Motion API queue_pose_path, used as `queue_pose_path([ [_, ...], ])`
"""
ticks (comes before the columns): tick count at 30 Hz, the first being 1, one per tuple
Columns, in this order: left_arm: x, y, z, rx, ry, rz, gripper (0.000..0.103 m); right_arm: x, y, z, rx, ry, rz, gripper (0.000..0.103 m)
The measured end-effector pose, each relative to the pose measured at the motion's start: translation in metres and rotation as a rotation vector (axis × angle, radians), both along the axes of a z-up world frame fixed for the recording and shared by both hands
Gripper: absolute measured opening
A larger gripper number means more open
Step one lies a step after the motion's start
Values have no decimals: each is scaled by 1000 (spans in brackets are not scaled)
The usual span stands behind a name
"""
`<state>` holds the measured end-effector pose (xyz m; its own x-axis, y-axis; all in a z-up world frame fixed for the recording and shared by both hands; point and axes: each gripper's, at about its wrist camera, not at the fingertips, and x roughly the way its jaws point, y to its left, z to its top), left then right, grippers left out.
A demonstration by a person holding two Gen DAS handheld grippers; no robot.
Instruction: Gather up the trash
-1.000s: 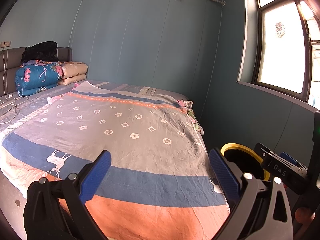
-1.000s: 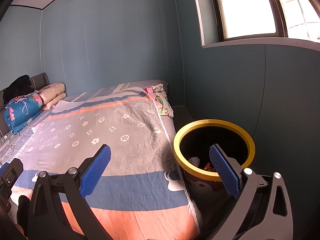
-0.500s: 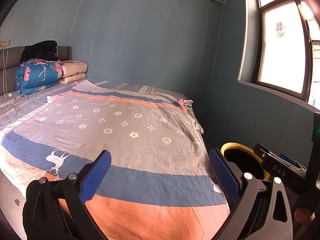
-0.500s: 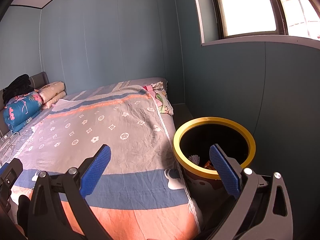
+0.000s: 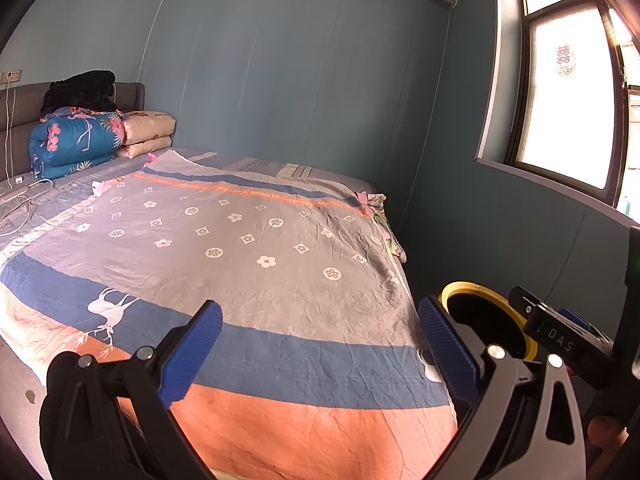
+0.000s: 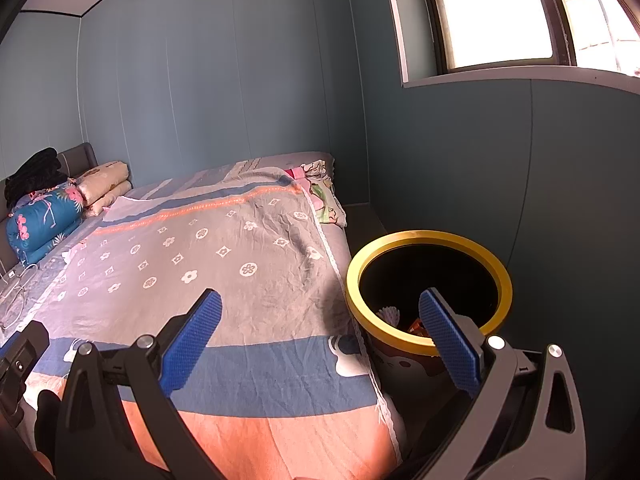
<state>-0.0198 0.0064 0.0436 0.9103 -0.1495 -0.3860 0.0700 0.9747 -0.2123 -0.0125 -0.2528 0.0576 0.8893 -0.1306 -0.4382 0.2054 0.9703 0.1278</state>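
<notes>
A dark trash bin with a yellow rim stands on the floor at the bed's right side; white and orange scraps lie inside it. It also shows in the left wrist view, partly behind my fingers. My right gripper is open and empty, its right finger over the bin's near rim. My left gripper is open and empty above the foot of the bed. I see no loose trash on the bedspread.
The bed carries a grey, blue and orange patterned spread. Folded quilts and dark clothes sit at the headboard, white cables at far left. Crumpled floral cloth lies at the bed's far right edge. Blue walls and window on the right.
Both views have shifted slightly; the bin sits a little lower and the bed a little farther. Both grippers stay open and empty.
</notes>
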Motion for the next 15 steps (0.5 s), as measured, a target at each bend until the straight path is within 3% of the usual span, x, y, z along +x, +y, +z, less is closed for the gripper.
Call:
queue_pose_path([
  [15, 5, 0, -1, -7, 17, -12, 95, 0, -1, -1, 9, 13, 0, 95],
])
